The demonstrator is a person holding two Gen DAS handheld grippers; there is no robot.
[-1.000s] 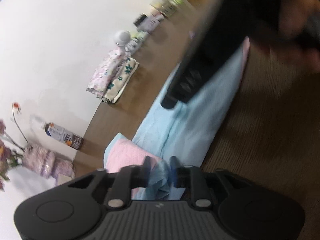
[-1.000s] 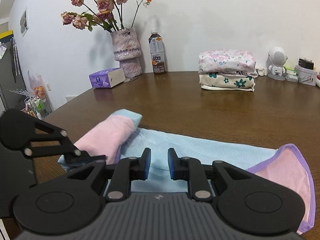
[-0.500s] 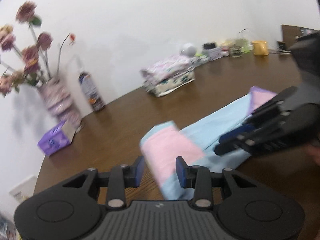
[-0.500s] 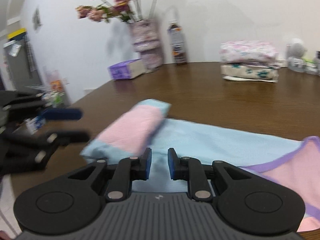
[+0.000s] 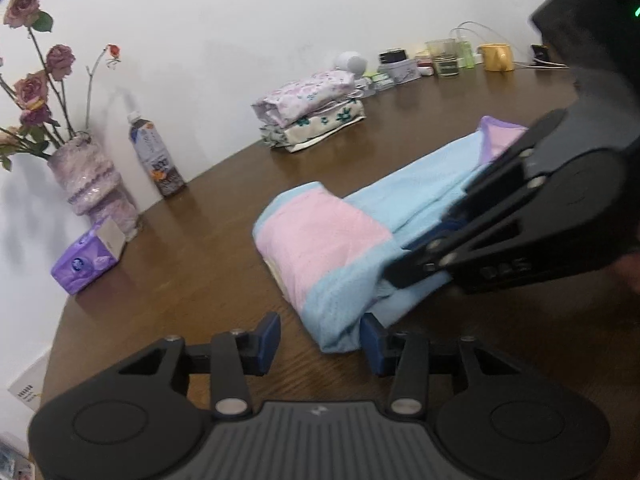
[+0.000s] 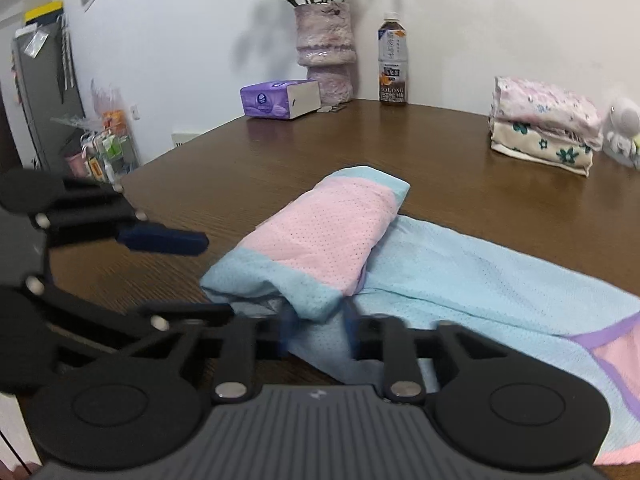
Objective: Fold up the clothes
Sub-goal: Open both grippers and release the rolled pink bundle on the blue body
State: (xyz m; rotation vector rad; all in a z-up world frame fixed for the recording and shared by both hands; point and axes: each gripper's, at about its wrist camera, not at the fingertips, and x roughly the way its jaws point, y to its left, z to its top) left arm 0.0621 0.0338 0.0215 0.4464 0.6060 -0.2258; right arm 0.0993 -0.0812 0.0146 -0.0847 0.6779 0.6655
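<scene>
A light blue and pink mesh garment with purple trim lies across the brown table, its left end folded over into a thick pink pad. My left gripper stands open at the fold's near corner, and the blue hem only brushes its right finger. My right gripper is at the fold's near edge. Its jaws are closing, with the blue hem pinched between the pads. In the left wrist view the right gripper reaches in from the right and bites the cloth.
A stack of folded floral clothes sits at the back of the table. A vase of roses, a tea bottle and a purple tissue box stand at the far left. A yellow mug and small items line the back wall.
The left gripper has rolled level, let the cloth go and drawn back to the fold's corner. The right gripper has moved left onto the fold's near edge.
</scene>
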